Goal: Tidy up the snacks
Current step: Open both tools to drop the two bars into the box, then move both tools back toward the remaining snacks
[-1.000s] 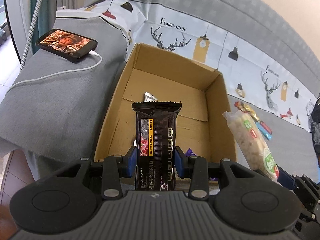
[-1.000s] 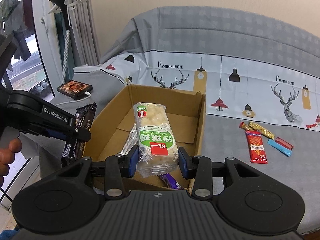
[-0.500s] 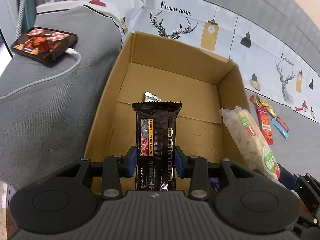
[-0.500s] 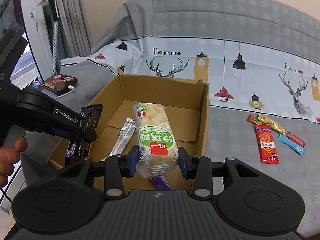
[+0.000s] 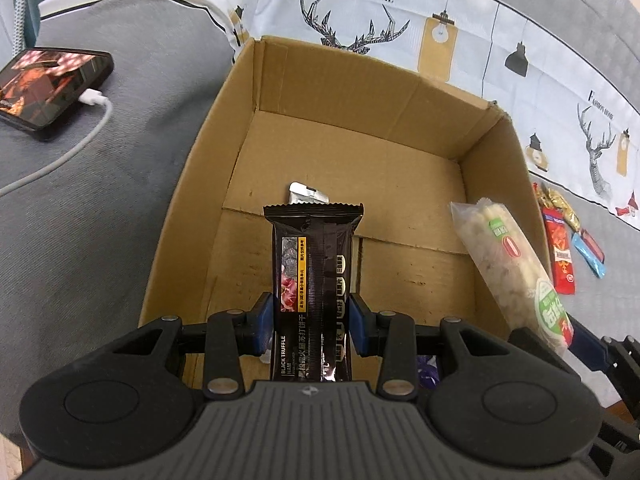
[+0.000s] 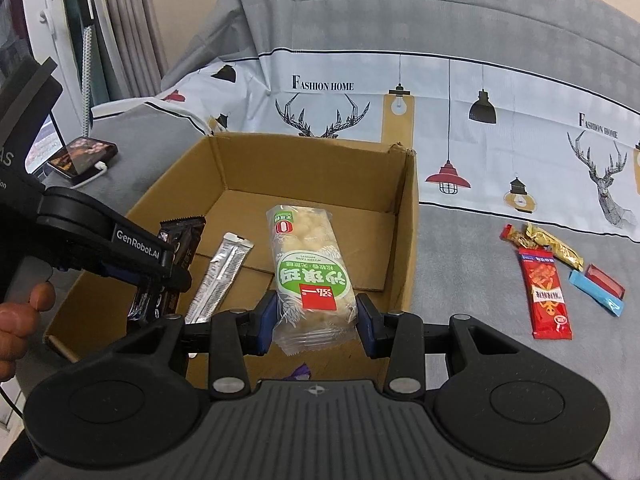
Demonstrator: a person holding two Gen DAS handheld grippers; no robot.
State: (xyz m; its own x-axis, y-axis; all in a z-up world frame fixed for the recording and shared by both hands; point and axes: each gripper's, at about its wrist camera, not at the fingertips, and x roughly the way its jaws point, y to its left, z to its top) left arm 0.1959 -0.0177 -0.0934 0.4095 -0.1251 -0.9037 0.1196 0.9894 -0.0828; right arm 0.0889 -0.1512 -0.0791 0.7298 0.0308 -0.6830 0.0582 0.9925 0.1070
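The left hand-held gripper (image 5: 312,322) pinches a black truffle cracker pack (image 5: 314,280) and the right hand-held gripper (image 6: 316,322) a green-labelled rice cracker pack (image 6: 310,264), both above the cardboard box (image 6: 408,240); releasing together risks collision or packs landing askew.

left claw (image 5: 312,320) pitched steeply down, clamped on load; right claw (image 6: 316,320) likewise, shallower.

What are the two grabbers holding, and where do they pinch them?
The left hand-held gripper pinches the black truffle cracker packet near its lower end. The right hand-held gripper pinches the green-labelled puffed snack bag near its bottom.
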